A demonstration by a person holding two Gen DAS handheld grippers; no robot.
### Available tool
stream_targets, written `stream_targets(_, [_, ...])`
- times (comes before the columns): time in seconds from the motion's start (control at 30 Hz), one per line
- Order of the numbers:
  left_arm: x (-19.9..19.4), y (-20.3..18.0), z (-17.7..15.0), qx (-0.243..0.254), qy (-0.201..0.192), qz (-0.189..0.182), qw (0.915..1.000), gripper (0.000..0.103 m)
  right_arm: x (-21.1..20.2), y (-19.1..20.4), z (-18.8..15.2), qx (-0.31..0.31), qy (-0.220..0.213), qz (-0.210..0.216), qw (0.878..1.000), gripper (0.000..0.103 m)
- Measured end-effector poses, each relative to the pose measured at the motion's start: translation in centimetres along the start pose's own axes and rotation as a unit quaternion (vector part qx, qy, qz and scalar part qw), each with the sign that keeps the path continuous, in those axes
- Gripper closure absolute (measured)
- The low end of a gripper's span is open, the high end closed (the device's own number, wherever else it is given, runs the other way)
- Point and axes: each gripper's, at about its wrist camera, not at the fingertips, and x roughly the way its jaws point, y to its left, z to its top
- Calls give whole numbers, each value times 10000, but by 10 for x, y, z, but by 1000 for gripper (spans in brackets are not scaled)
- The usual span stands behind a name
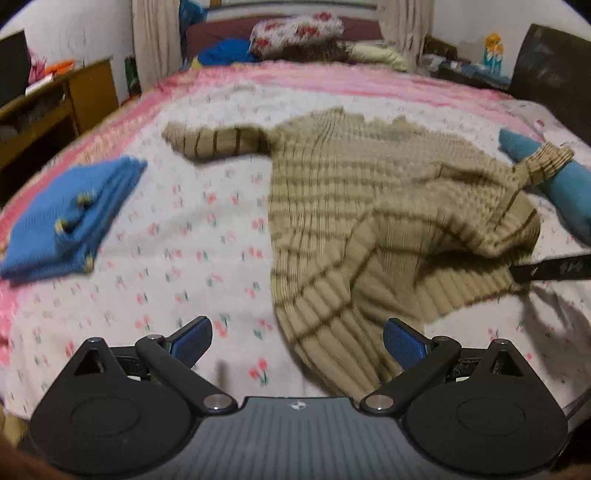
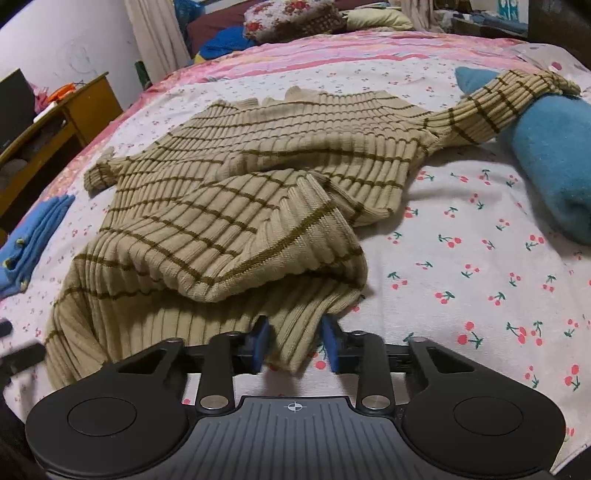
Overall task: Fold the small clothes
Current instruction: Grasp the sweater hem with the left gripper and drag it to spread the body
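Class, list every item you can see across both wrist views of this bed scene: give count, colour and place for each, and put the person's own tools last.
striped sweater: one, beige with brown stripes, spread mid-bed, hem corner lifted.
folded blue garment: one, blue, left side of bed.
rolled teal cloth: one, teal, right side, under a sweater sleeve.
bedsheet: one, white with cherry print, pink border.
floral pillow: one, white and red, bed head.
wooden desk: one, brown, left of bed.
left gripper: one, black, blue pads, jaws open.
right gripper: one, black, jaws closed on sweater hem.

Left gripper (image 1: 297, 341) jaws spread, right gripper (image 2: 295, 345) narrowed.
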Motion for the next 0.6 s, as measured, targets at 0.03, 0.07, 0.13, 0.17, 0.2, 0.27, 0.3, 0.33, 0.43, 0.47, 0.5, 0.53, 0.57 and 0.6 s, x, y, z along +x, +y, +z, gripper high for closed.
stream_targets(0.03, [4, 0, -2, -64, 106, -4, 9999, 0, -1, -3, 1, 68, 6, 76, 9999, 89])
stream_targets(0.07, [7, 1, -2, -168, 230, -53, 9996, 1, -3, -5, 1, 120, 5, 126, 9998, 91])
stream_targets(0.13, [15, 2, -4, -379, 440, -168, 9982, 7, -6, -9, 0, 165, -39, 177, 9997, 94])
stream_targets(0.17, [19, 3, -5, -454, 513, -163, 9975, 16, -8, -10, 0, 174, -63, 208, 9996, 95])
stream_targets(0.2, [22, 3, -6, -515, 569, -150, 9969, 23, -10, -11, -1, 183, -84, 251, 9995, 96])
stream_targets(0.27, [25, 3, -7, -613, 602, -123, 9962, 39, -13, -12, -1, 184, -127, 327, 9992, 96])
stream_targets(0.3, [24, 3, -7, -623, 560, -103, 9964, 44, -14, -12, -1, 181, -146, 363, 9991, 97])
stream_targets(0.33, [24, 3, -5, -626, 528, -126, 9966, 54, -16, -13, -1, 178, -169, 398, 9989, 97])
stream_targets(0.43, [21, 4, 0, -728, 529, -356, 9953, 78, -24, -15, 0, 162, -256, 475, 9984, 98])
stream_targets(0.47, [20, 5, 1, -739, 513, -419, 9951, 83, -28, -16, 1, 153, -291, 495, 9982, 98])
stream_targets(0.5, [18, 7, 4, -751, 498, -465, 9948, 83, -34, -18, 2, 139, -322, 523, 9980, 98])
stream_targets(0.53, [15, 9, 6, -762, 468, -471, 9949, 84, -40, -20, 2, 123, -350, 554, 9978, 99])
stream_targets(0.57, [12, 13, 8, -766, 434, -459, 9951, 85, -47, -23, 3, 117, -369, 572, 9976, 99])
stream_targets(0.6, [9, 16, 11, -762, 394, -434, 9954, 86, -54, -26, 3, 111, -386, 586, 9975, 99])
